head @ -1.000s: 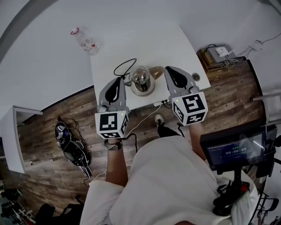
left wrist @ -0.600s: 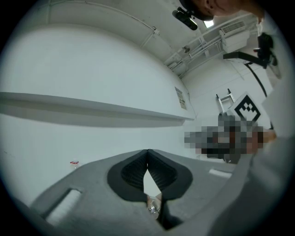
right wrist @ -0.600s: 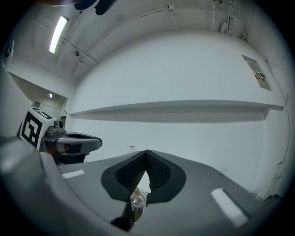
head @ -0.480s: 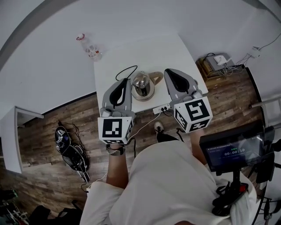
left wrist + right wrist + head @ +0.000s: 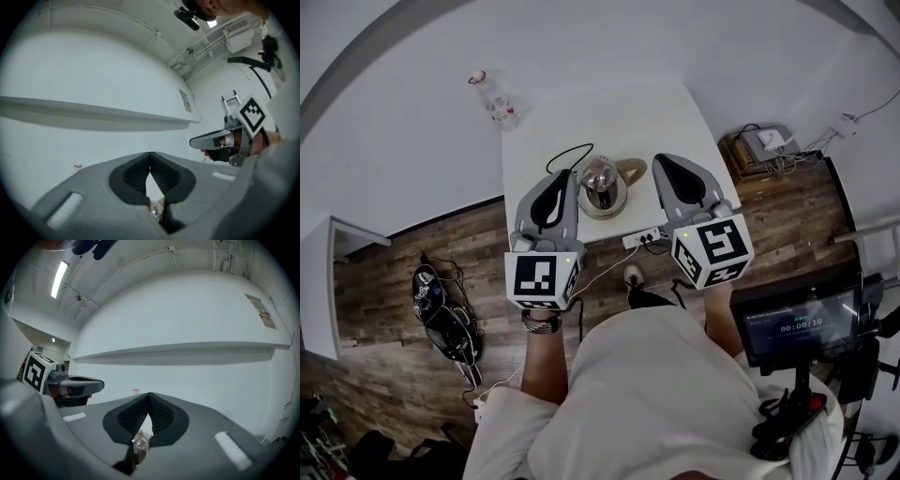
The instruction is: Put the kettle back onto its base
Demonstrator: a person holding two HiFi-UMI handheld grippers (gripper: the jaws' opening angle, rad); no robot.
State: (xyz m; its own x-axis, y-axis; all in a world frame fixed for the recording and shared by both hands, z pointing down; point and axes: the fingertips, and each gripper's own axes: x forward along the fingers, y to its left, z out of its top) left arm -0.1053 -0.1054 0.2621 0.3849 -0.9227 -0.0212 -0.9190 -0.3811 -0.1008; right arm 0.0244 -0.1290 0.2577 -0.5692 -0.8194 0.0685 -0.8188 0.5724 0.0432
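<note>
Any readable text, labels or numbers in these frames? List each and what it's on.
"00:00:10" on the monitor, last digits unsure; the line above it is blurred.
Wall notice: too small to read.
Bottle label: too small to read.

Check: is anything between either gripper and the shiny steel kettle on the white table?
Nothing visible. The shiny steel kettle stands in the open between the shut left gripper and right gripper; the black cord loops beyond its left side.
</note>
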